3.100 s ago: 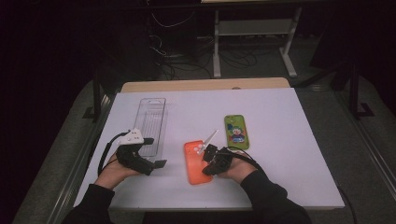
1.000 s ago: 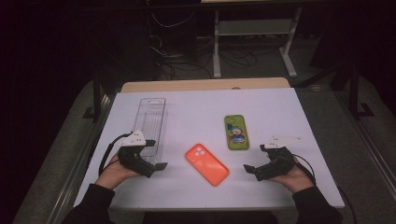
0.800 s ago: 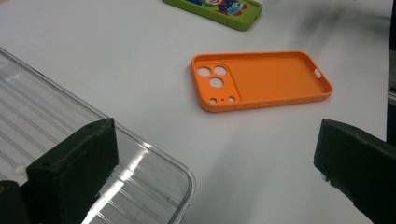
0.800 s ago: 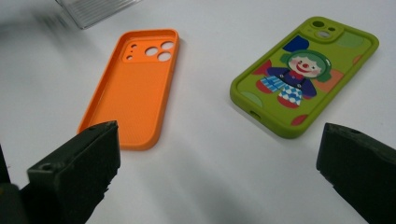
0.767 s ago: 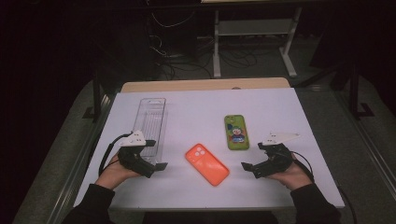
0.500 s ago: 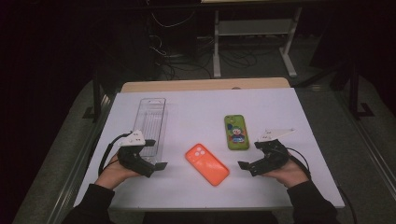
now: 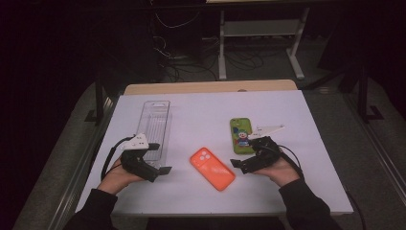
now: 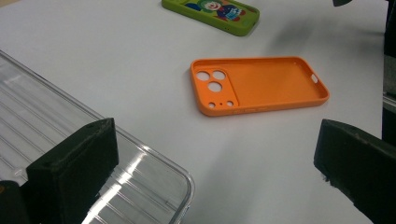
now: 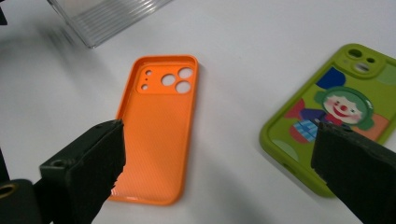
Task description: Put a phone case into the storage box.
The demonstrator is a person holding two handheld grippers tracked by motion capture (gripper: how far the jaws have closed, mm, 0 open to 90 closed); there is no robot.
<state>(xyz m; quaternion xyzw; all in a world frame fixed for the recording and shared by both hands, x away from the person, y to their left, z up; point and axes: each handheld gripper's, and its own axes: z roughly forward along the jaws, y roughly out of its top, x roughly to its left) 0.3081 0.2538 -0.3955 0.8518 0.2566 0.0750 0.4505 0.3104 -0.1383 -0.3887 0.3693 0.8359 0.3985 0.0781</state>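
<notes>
The orange phone case [image 7: 212, 168] lies flat on the white table [image 7: 201, 115], near the middle of the near half, with its hollow inside facing up and its camera holes toward the left and far side. The green phone case [image 7: 242, 135] with a clown picture lies farther and to the right of it, apart from it. A clear plastic tray [image 7: 156, 127] stands at the left, also apart from the orange case.

The left gripper [image 7: 162, 170] rests low beside the near end of the tray, and its jaws are wide apart and hold nothing. The right gripper [image 7: 238, 165] is at the right of the orange case, just near of the green case, and it points to the orange case. Its jaws are also spread wide with nothing between them; in the right gripper view the orange case [image 9: 158, 128] lies between the two jaws but farther ahead, not touched.

I judge that the step in hand is the approach of the right gripper to the orange case, before any grasp. The next move calls for bringing the jaws lower and forward until they stand on both long sides of the case, then closing on its thin wall. The case is shallow and light, so it can slide on the smooth table if one jaw touches first
</notes>
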